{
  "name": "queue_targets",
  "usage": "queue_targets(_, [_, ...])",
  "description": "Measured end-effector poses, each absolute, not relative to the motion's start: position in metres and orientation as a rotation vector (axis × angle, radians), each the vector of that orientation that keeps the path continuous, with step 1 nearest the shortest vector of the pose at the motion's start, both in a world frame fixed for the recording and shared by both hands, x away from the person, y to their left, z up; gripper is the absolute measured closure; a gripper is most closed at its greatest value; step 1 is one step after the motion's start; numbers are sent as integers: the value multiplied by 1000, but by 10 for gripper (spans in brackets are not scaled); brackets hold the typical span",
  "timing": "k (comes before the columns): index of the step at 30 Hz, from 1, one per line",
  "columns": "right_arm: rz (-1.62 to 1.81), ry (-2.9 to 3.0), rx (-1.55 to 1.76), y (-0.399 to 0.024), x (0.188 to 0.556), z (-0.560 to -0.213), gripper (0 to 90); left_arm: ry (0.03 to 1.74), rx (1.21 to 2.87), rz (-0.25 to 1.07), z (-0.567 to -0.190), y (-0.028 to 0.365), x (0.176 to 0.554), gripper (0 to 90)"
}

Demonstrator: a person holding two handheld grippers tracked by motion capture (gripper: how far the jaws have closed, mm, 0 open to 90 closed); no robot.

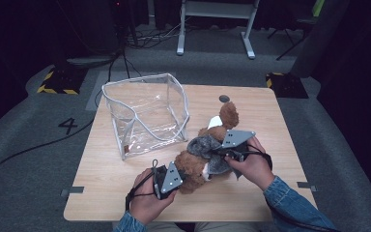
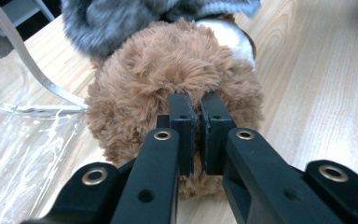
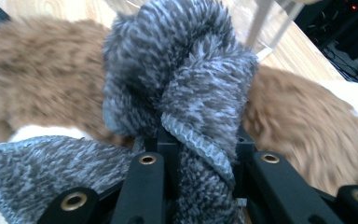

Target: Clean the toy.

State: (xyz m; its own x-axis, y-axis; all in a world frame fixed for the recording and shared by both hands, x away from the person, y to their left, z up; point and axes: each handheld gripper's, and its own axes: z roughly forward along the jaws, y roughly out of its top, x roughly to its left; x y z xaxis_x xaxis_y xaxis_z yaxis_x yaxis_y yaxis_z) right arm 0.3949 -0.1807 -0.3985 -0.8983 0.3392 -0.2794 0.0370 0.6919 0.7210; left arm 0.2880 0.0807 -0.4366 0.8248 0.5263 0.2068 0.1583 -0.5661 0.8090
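Centrally on the worktop, well inside its edges, left gripper jaws pinch the plush toy's brown fur; right gripper jaws clamp its grey scarf

This looks like a lab or recording studio rather than a home. A lone wooden worktop stands on grey carpet marked with a painted number four. Yellow-and-black hazard tape edges a dark base, cables trail across the floor, and black surroundings, probably curtains, close it in.
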Motion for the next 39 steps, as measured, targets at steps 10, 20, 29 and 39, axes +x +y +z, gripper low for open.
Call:
queue_targets(10, [999, 2453, 458, -217, 405, -399, 743, 514, 2147, 540, -437, 89, 283, 855])
queue_targets(20, [969, 2399, 532, -237, 409, -388, 741, 532, 2158, 555, -436, 106, 277, 854])
queue_targets(29, [1124, 2447, 248, -165, 413, -376, 718, 498, 2181, 542, -439, 111, 274, 854])
queue_targets(39, [945, 2603, 384, -162, 440, -388, 741, 510, 2161, 557, -438, 117, 275, 854])
